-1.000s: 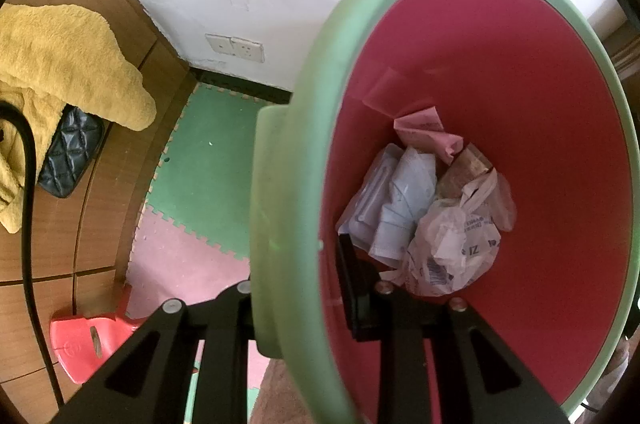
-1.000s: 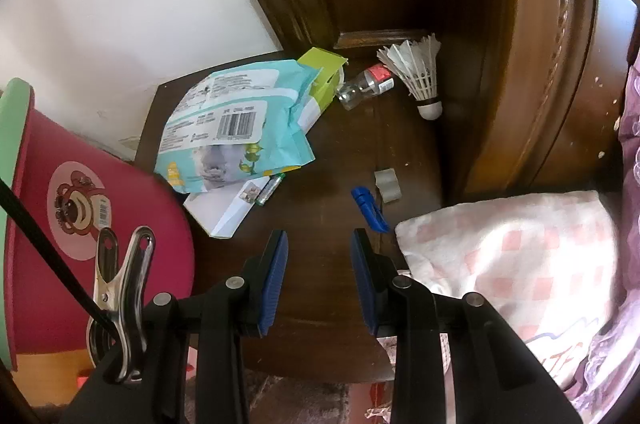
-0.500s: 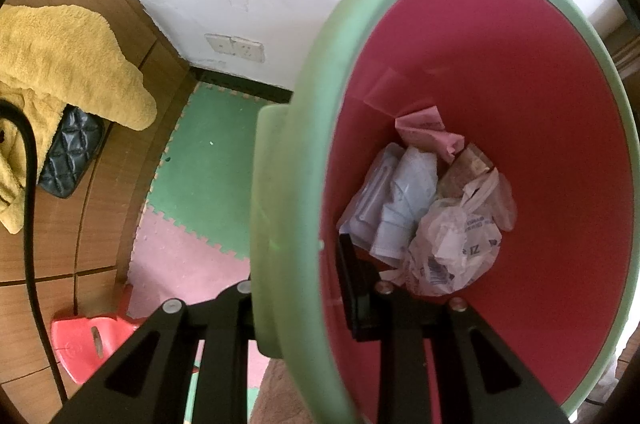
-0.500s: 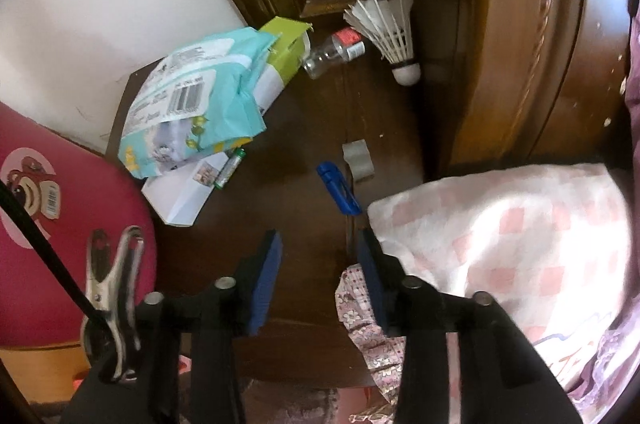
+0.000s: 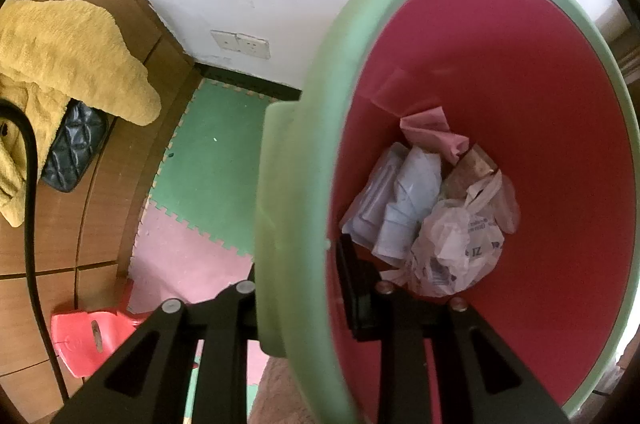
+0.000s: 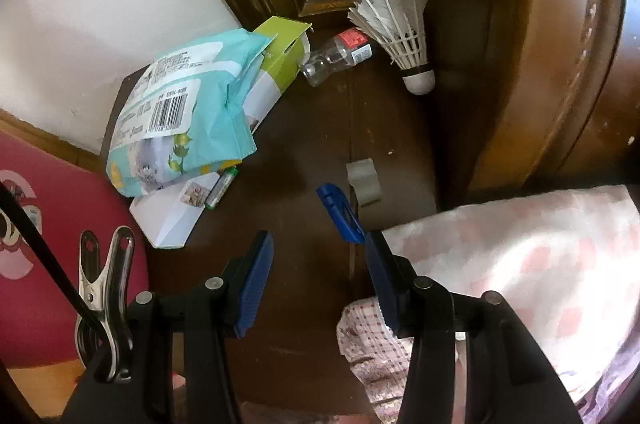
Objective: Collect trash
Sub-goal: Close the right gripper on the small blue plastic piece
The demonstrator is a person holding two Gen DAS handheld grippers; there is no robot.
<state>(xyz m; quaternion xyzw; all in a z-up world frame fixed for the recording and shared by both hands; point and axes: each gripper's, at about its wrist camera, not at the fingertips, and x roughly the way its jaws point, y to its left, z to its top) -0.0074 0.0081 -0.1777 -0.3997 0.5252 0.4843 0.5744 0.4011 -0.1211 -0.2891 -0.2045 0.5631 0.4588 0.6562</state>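
My left gripper [image 5: 300, 276] is shut on the green rim [image 5: 320, 144] of a bin that is pink inside. Crumpled bags and papers [image 5: 432, 220] lie at its bottom. My right gripper [image 6: 318, 252] hangs open over a dark wooden tabletop [image 6: 304, 152], with nothing between its blue pads. Ahead of it lie a blue clip [image 6: 340, 212] and a grey scrap of tape [image 6: 364, 182]. Further back are a teal wipes pack [image 6: 184, 116], a green and white carton [image 6: 280, 64], a small clear bottle [image 6: 340, 54], a shuttlecock [image 6: 400, 36] and a battery [image 6: 222, 184].
A pink checked cloth [image 6: 520, 256] covers the tabletop's right front. Dark wooden furniture [image 6: 540, 44] rises behind and to the right. The bin's pink outside [image 6: 48, 224] stands left of the tabletop. On the floor are foam mats [image 5: 208, 152], a red stool [image 5: 88, 336] and a yellow towel [image 5: 60, 56].
The right gripper's jaws have spread wider and it has sunk toward the tabletop, so the litter looks larger. The left gripper and the bin have not moved.
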